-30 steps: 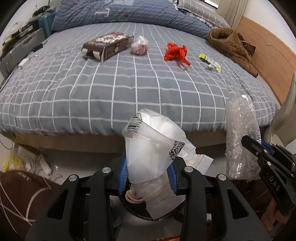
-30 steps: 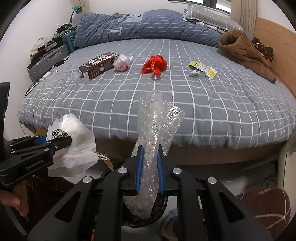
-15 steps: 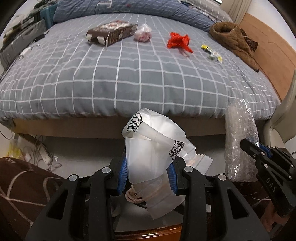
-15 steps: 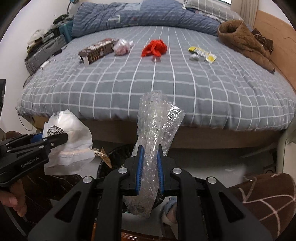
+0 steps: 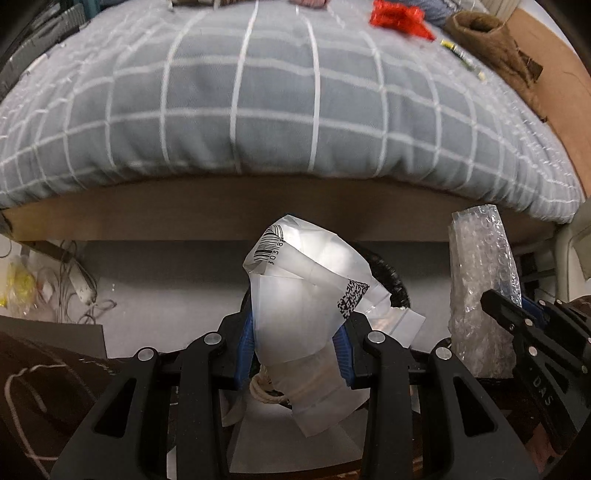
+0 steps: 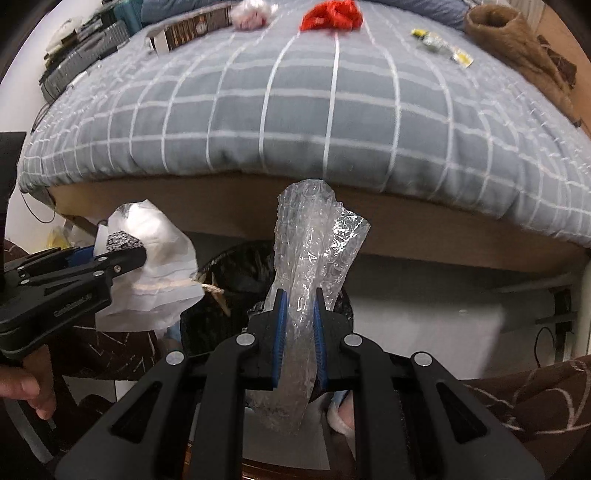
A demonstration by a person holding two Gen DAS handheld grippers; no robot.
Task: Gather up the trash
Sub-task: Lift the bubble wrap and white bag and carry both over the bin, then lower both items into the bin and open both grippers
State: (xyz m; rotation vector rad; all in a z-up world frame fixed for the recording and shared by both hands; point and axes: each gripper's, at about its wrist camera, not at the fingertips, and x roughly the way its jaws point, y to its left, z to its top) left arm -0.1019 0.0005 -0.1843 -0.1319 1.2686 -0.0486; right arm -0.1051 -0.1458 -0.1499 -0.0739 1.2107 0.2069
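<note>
The left gripper pinches a crumpled white plastic mailer bag and the right gripper clamps clear bubble wrap, both above the black-lined bin at the bed's foot edge, ready for dropping.

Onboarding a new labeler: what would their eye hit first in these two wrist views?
First, the two clamped pieces of trash: the left gripper shut on a white plastic bag, the right gripper shut on a strip of bubble wrap, both over a black-lined bin by the bed's foot. Next, the red wrapper far back on the grey checked bedspread.
</note>
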